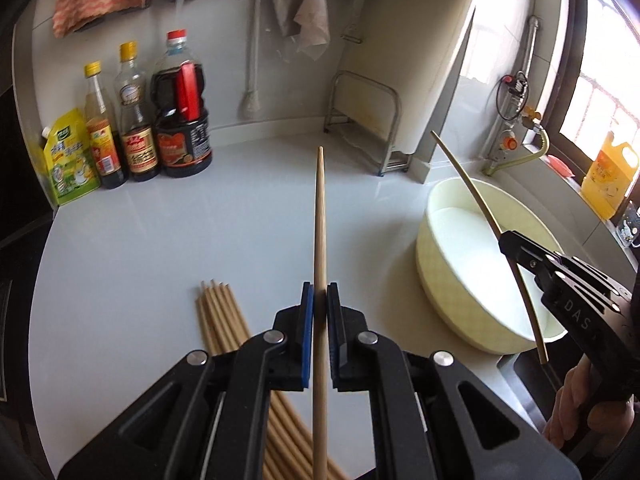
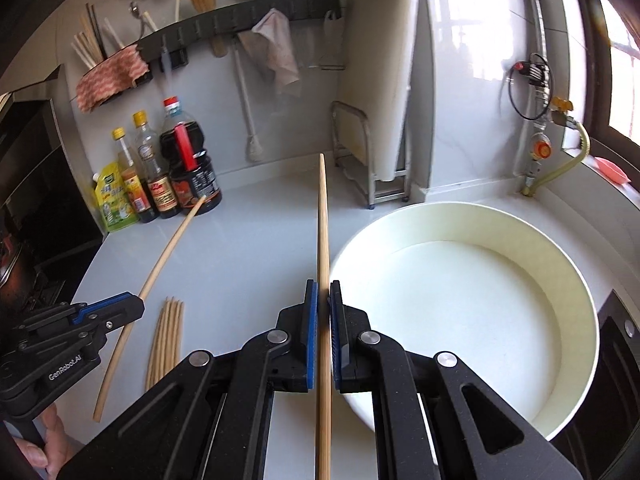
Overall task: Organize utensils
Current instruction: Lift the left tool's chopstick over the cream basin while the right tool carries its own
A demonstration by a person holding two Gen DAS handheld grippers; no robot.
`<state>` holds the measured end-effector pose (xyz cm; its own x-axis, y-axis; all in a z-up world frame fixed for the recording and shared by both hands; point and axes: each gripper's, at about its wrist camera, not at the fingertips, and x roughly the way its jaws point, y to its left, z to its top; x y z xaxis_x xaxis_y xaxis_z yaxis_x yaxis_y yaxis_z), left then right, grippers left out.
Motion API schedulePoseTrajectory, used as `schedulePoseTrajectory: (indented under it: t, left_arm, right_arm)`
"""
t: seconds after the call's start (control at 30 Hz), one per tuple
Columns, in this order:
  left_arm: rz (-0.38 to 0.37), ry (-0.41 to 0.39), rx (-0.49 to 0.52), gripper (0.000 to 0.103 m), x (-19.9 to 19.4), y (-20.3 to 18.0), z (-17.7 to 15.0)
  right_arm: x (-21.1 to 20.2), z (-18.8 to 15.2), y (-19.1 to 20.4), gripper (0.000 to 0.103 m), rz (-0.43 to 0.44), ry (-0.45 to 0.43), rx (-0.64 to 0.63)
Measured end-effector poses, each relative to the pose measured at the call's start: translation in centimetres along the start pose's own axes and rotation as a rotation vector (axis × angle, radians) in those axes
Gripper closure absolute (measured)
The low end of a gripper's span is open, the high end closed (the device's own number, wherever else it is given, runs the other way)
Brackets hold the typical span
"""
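Observation:
My left gripper (image 1: pixel 320 300) is shut on a single wooden chopstick (image 1: pixel 320 216), held above the grey counter and pointing toward the back wall. The same gripper (image 2: pixel 136 306) and its chopstick (image 2: pixel 168 248) appear at the left of the right wrist view. My right gripper (image 2: pixel 323 300) is shut on another chopstick (image 2: pixel 323 220), raised beside the pale round basin (image 2: pixel 576 280). In the left wrist view the right gripper (image 1: pixel 507 246) sits over that basin (image 1: pixel 432 276), gripping its chopstick (image 1: pixel 472 188). A bundle of several chopsticks (image 1: pixel 218 316) (image 2: pixel 168 336) lies flat on the counter below.
Sauce bottles (image 1: pixel 182 120) and a yellow pouch (image 1: pixel 68 156) stand at the back left. A wall rail (image 2: pixel 240 24) holds cloths, a brush and a holder with chopsticks (image 2: pixel 90 44). A metal rack (image 1: pixel 366 120) carries a white cutting board. Gas piping (image 2: pixel 538 120) runs at the right.

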<state>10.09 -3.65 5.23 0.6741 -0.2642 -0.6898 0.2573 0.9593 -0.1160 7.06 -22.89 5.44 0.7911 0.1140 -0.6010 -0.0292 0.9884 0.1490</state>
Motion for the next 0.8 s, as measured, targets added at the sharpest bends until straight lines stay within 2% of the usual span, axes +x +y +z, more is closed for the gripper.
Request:
schedulePoseTrajectory:
  t: [0.13, 0.4, 0.6, 0.8]
  left_arm:
    - [-0.055, -0.007, 0.049, 0.096, 0.9, -3.9, 2.2]
    - [-0.147, 0.014, 0.16, 0.096, 4.2, -11.9, 4.8]
    - [-0.2, 0.072, 0.231, 0.096, 7.8, -17.2, 5.3]
    - [-0.217, 0.13, 0.243, 0.096, 11.0, -19.6, 5.6]
  right_arm:
    - [-0.6, 0.5, -4.6, 0.097, -0.056, -0.02, 0.086]
    - [-0.4, 0.2, -12.7, 0.097, -0.165, 0.011, 0.216]
    - [0.9, -0.8, -15.8, 0.097, -0.18, 0.055, 0.277]
    - [2.6, -1.4, -16.7, 0.097, -0.164, 0.106, 0.298]
